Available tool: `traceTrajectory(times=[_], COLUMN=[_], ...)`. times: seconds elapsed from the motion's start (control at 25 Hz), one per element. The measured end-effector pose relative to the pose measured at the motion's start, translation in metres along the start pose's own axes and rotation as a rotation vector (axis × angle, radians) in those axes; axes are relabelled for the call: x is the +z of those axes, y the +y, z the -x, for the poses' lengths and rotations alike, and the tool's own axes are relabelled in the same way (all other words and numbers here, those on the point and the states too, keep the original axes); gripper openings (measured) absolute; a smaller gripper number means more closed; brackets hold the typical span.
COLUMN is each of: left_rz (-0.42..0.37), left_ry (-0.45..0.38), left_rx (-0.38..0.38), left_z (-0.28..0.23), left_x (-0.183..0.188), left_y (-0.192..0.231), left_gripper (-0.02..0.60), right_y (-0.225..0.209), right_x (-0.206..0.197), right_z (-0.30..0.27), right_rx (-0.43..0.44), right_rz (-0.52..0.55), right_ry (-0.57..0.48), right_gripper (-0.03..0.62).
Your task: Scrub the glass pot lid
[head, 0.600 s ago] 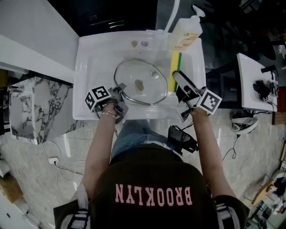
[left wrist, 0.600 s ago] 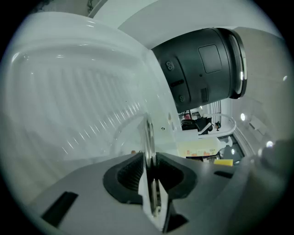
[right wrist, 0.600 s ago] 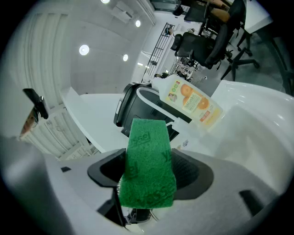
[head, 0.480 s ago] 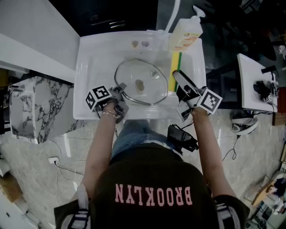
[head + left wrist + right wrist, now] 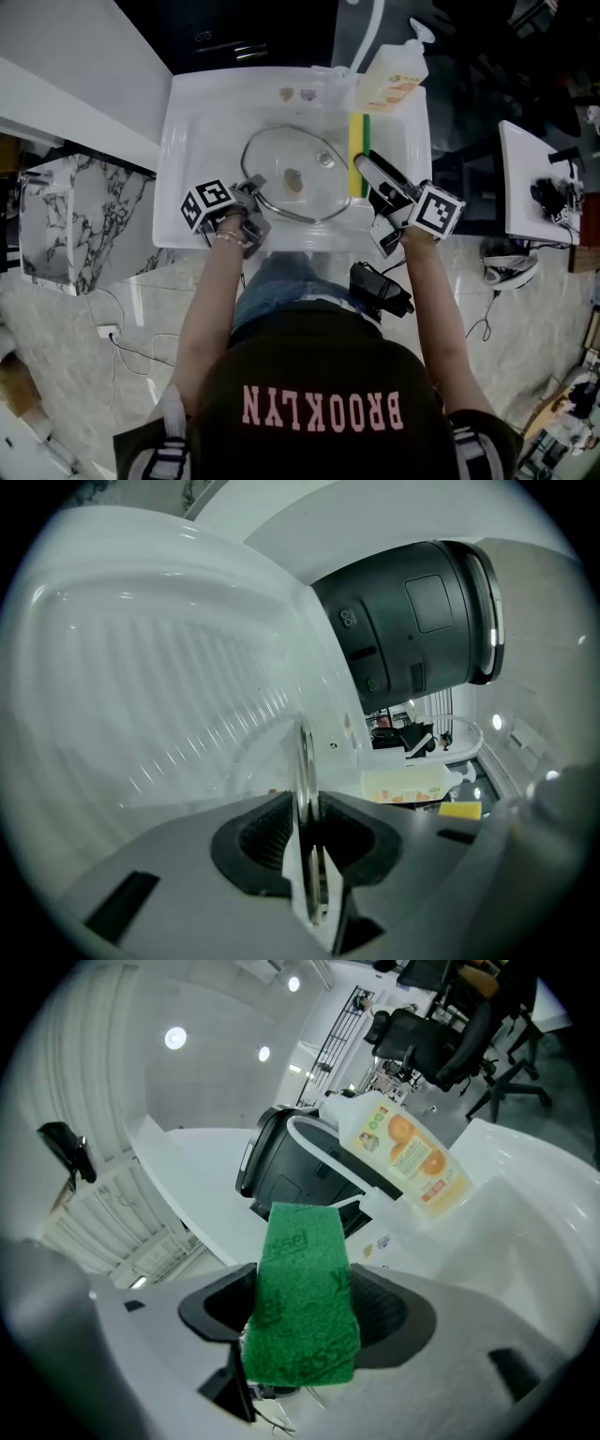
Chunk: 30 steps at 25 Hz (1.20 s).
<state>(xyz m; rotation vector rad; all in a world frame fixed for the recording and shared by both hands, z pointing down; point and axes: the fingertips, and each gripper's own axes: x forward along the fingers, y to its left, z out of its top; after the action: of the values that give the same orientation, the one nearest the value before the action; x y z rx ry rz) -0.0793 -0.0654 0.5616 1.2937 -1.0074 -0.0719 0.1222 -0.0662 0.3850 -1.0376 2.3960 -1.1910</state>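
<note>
dark shirt (image 5: 319, 366), pink "brooklyn" lettering (image 5: 323, 410); blue jeans (image 5: 279, 281).

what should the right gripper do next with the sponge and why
Probably swing the right gripper left to set the sponge on the glass lid. Its jaws clamp the sponge, which sits beside the lid's right edge, not on the glass, while the left gripper grips the lid's rim, steadying it.

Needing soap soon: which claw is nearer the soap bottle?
Right. The right claw, holding the sponge, is close to the soap bottle; the left claw grips the lid rim farther away.
</note>
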Motion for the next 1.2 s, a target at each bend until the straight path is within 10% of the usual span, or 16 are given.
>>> traceTrajectory(times=[1.2], left_rz=[0.015], left_ry=[0.043], left_rx=[0.015], left_z=[-0.007], left_x=[-0.009], left_y=[0.000], left_gripper=[0.067], right_y=[-0.044], right_x=[-0.135], right_z=[-0.160], right_rx=[-0.107], right_rz=[0.301], right_ry=[0.648], right_gripper=[0.299])
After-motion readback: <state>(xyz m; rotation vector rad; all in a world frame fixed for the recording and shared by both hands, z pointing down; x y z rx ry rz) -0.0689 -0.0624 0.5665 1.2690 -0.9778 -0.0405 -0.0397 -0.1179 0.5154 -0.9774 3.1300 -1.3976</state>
